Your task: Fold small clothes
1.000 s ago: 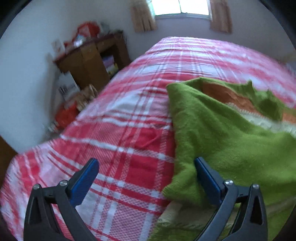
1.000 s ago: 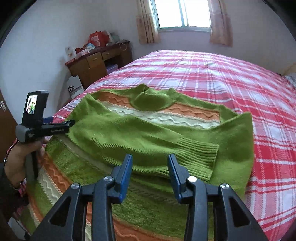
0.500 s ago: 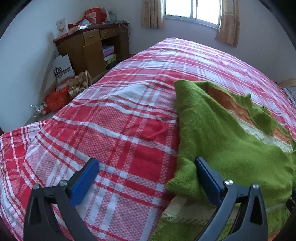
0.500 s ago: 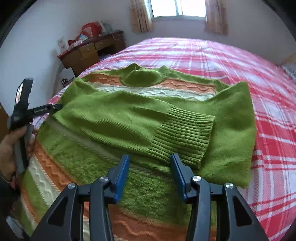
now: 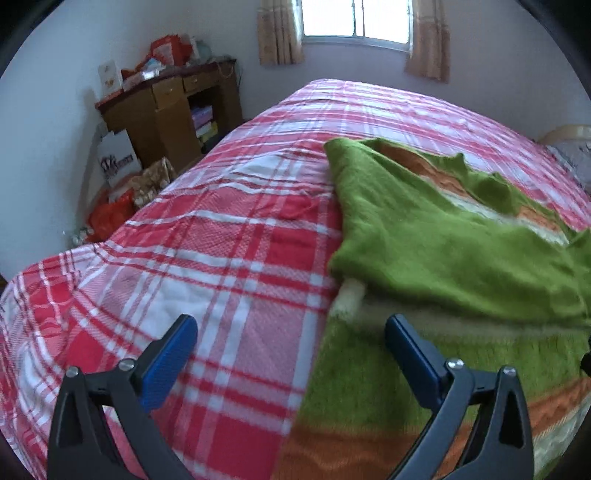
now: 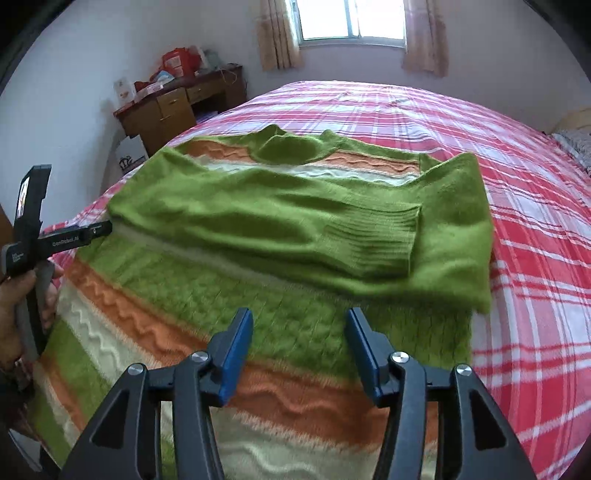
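I'm looking at a green sweater w/ orange and cream wavy stripes, lying flat on the bed, which has a red/white plaid cover. The collar is pointing toward the window end. Both sleeves are lying folded in across the chest: the one from my left is running across w/ its ribbed cuff resting on top of the other sleeve, which is hanging down along the sweater's right edge. The striped lower body is spreading toward me, nearest the cameras.

My right hand-held gripper is hovering over the lower striped part, approx mid-width, jaws apart, nothing between them. I can't tell if the tips are touching the knit.

My left hand-held gripper is sitting at the sweater's left edge, jaws wide apart and empty. One finger is over the bare plaid, the other over the green knit just below the folded sleeve. In the right wrist view that same gripper is showing at far left, gripped in my hand, beside the sweater's shoulder/side edge.

Bkgd: a wooden desk w/ clutter on top is standing against the wall left of the bed, bags are sitting on the floor beside it, and curtains are flanking the window.
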{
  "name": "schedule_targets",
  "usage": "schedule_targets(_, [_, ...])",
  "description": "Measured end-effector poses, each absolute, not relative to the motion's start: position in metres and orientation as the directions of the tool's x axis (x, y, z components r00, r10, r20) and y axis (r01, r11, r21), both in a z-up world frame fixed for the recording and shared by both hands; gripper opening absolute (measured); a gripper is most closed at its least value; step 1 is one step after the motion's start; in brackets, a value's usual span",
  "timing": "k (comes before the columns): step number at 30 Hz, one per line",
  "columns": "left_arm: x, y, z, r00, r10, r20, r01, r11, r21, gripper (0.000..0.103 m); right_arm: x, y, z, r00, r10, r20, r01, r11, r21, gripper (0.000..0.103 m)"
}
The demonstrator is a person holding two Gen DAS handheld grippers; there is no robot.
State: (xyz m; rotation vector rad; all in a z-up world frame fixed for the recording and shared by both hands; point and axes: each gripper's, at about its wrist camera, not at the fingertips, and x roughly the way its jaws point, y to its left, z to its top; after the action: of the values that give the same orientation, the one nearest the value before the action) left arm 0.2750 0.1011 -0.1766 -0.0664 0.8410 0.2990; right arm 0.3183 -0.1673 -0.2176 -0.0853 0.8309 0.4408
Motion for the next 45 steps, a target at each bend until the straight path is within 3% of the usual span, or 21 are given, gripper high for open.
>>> schedule_targets(11, [0.239,0.086,-0.180,0.657,0.237,-0.715,-0.251,0.964,0.089,0.103,0.280,-0.174,-0.225,0.601,0.340,-0.723,-0.419,0.905,0.077,0.065])
schedule_targets(24, [0.213,0.085,-0.183,0.656,0.169,-0.735,-0.228,0.973,0.021,0.103,0.251,-0.179,-0.225,0.627,0.329,-0.706,-0.392,0.916,0.079,0.073])
schedule_targets(33, [0.164,0.068,-0.177,0.655,0.102,-0.749,-0.090,0.994,0.057,0.103,0.217,-0.185,-0.228,0.636,0.320,-0.702,-0.419,0.907,0.034,0.073])
schedule_targets(35, [0.148,0.068,-0.171,0.662,0.089,-0.744,-0.056,0.996,0.070,0.103,0.212,-0.186,-0.231,0.621,0.325,-0.713,-0.429,0.903,0.038,0.080])
schedule_targets(41, [0.102,0.083,-0.161,0.650,0.039,-0.759,-0.009,0.999,0.044,0.103,0.196,-0.193,-0.235,0.634,0.309,-0.709,-0.414,0.910,0.026,0.081])
schedule_targets(45, [0.076,0.092,-0.164,0.617,0.002,-0.787,-0.002,1.000,0.001,0.094,0.189,-0.197,-0.236,0.641,0.303,-0.705,-0.395,0.918,0.035,0.081])
